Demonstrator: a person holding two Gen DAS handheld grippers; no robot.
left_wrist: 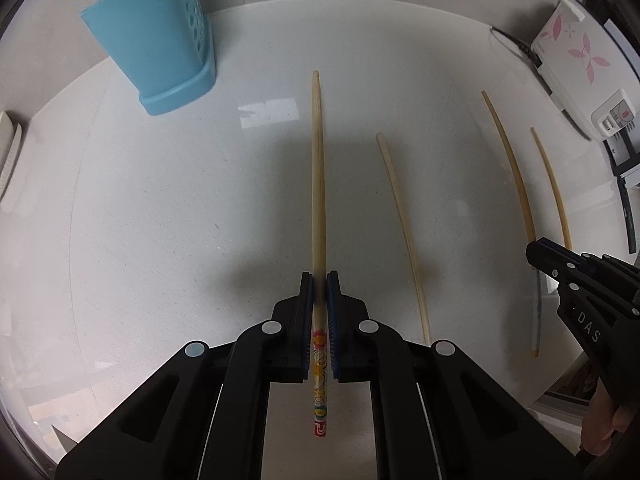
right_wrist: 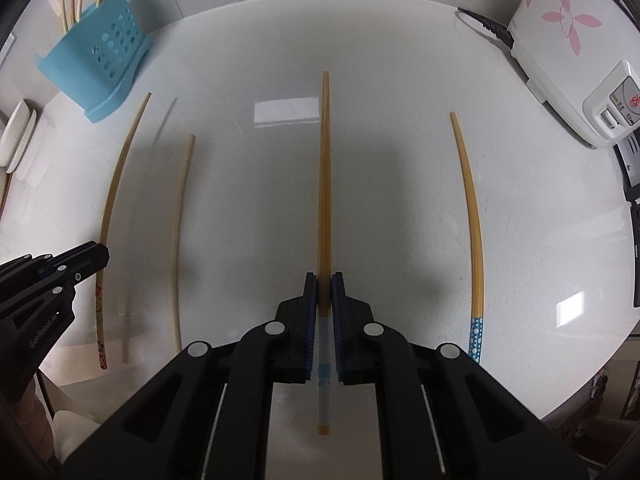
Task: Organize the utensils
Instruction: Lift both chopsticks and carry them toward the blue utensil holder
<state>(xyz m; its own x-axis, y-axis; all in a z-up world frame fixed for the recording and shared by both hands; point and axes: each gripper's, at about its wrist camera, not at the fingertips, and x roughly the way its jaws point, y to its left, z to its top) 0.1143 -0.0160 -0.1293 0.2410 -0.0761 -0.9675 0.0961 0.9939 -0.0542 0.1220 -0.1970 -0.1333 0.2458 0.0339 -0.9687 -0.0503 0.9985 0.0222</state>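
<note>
My left gripper [left_wrist: 319, 280] is shut on a pale chopstick with a flower-patterned end [left_wrist: 319, 184], held above the white table [left_wrist: 160, 220]. My right gripper [right_wrist: 324, 280] is shut on a yellow chopstick with a clear end [right_wrist: 324, 168]. A blue perforated utensil holder [left_wrist: 160, 40] with several chopsticks in it stands at the far left; it also shows in the right wrist view [right_wrist: 100, 64]. A plain chopstick [left_wrist: 402, 232] lies between the grippers. A chopstick with a blue dotted end [right_wrist: 471, 216] lies to the right.
A white rice cooker with pink flowers [right_wrist: 568, 44] stands at the far right, with a black cable [right_wrist: 486, 24] beside it. White dishes [right_wrist: 16, 140] sit at the left edge. The table's front edge curves close below both grippers.
</note>
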